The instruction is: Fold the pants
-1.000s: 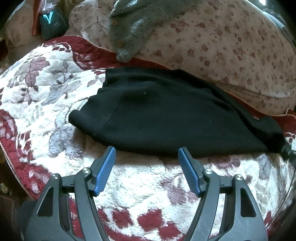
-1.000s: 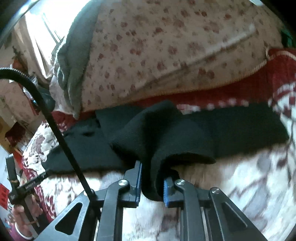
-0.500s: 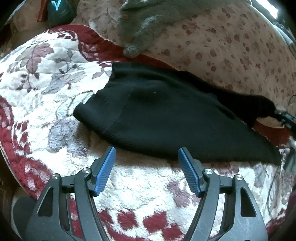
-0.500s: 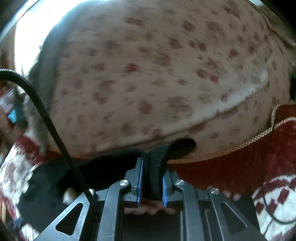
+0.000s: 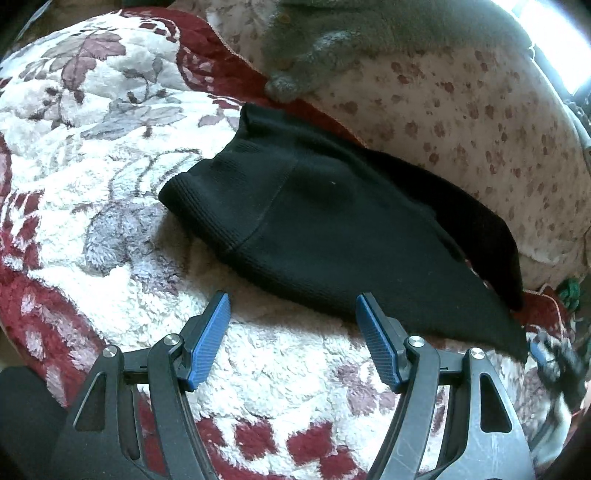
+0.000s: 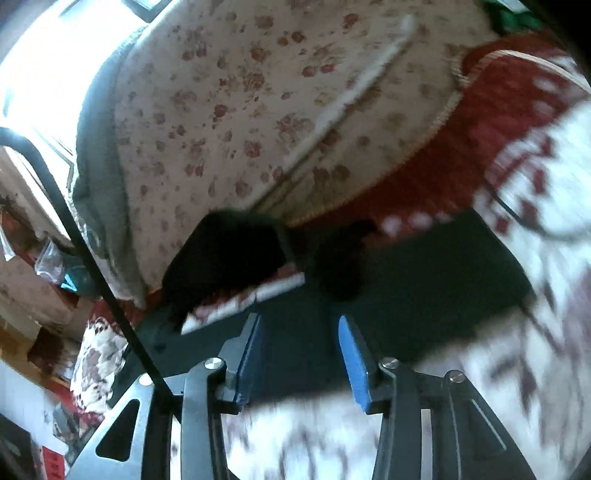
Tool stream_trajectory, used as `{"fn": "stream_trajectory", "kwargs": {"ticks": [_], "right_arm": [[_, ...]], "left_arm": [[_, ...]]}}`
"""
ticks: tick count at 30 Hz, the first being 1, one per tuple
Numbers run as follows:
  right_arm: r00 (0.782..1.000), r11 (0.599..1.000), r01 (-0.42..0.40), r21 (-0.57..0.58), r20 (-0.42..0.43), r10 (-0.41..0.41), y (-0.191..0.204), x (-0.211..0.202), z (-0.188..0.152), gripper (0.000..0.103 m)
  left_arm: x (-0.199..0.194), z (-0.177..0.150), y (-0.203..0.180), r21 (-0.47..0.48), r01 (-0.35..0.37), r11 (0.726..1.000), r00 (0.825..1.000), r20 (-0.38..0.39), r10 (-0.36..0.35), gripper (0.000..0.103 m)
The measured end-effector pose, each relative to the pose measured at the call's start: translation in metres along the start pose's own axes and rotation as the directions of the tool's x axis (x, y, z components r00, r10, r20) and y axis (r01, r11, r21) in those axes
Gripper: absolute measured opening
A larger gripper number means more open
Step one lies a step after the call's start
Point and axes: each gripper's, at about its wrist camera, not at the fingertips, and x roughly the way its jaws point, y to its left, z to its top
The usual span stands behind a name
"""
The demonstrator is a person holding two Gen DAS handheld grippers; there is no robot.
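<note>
From my left wrist camera, the black ribbed knit pants [image 5: 332, 229] lie flat on the fleecy white-and-red floral blanket [image 5: 122, 236], their long axis running from the waistband end near ten o'clock down to a tapering end near four o'clock. My left gripper [image 5: 293, 321] hovers just short of the near edge, fingers spread wide with nothing between the blue pads [image 5: 207, 347]; the cloth starts right past their tips at twelve o'clock. A loose fold of the same black fabric stands up along the far edge toward three o'clock, against the cream cushion with small reddish flowers [image 5: 461, 110], which has a grey woolly garment [image 5: 354, 33] draped over it at twelve o'clock.

My right gripper [image 6: 301, 325] is also parted and holds nothing; in its view the pants fill the span from eleven to two o'clock directly ahead of the fingers, with a rumpled hump of black fabric at eleven. That view is smeared by motion, so I can't say for certain whether the pad tips touch the cloth or hang just above it.

I judge the next fold turns on that long axis: each gripper has an end in front of it, the right nearer the tapered leg end, the left nearer the waistband half.
</note>
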Motion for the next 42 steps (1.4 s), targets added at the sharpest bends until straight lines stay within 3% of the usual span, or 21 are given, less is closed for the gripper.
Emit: {"fn": "stream_trajectory", "kwargs": {"ticks": [6,9,16,21,24,25,26,28,29,34,42], "right_arm": [[0.999,0.997,0.053,0.059,-0.015,-0.052,-0.028,-0.021,-0.036,0.049],[0.999,0.988,0.038,0.15,-0.027,-0.034,-0.051,-0.008,-0.035,0.049],[0.998,0.977,-0.008,0.212,0.069,-0.007,-0.068,0.02,-0.009,0.049],[0.995,0.968,-0.013,0.25,0.096,-0.011,-0.079,0.031,0.003,0.037],[0.995,0.96,-0.037,0.278,0.1,0.009,-0.086,0.032,0.007,0.031],[0.995,0.956,-0.042,0.289,0.103,0.012,-0.089,0.031,0.007,0.029],[0.994,0.953,-0.042,0.301,0.11,0.009,-0.092,0.03,0.007,0.024],[0.993,0.949,-0.028,0.314,0.118,-0.01,-0.097,0.026,0.005,0.01],[0.993,0.949,-0.025,0.315,0.116,-0.012,-0.097,0.026,0.005,0.008],[0.992,0.977,-0.013,0.213,0.125,-0.014,-0.076,0.017,0.007,0.005],[0.989,0.988,-0.068,0.135,0.14,0.049,-0.045,-0.017,-0.002,0.005]], "left_arm": [[0.005,0.002,-0.003,-0.029,-0.011,1.0,1.0,0.027,0.012,0.07],[0.008,0.004,-0.006,-0.02,-0.031,0.999,0.999,0.036,0.032,0.07],[0.025,0.014,-0.021,0.002,-0.118,0.993,0.991,0.069,0.118,0.071],[0.038,0.027,-0.027,-0.019,-0.118,0.993,0.991,0.058,0.119,0.071],[0.042,0.035,-0.027,-0.046,-0.056,0.997,0.997,0.045,0.058,0.07],[0.044,0.037,-0.026,-0.046,-0.047,0.998,0.998,0.045,0.049,0.062],[0.044,0.037,-0.027,-0.042,-0.056,0.998,0.997,0.044,0.058,0.038],[0.047,0.039,-0.023,-0.035,-0.073,0.997,0.997,0.03,0.074,0.02],[0.047,0.039,-0.023,-0.039,-0.06,0.997,0.998,0.027,0.061,0.013],[0.035,0.043,-0.02,-0.009,-0.02,1.0,1.0,-0.002,0.02,0.009],[-0.005,0.052,-0.011,0.031,0.021,0.999,1.0,0.023,-0.021,0.008]]}}
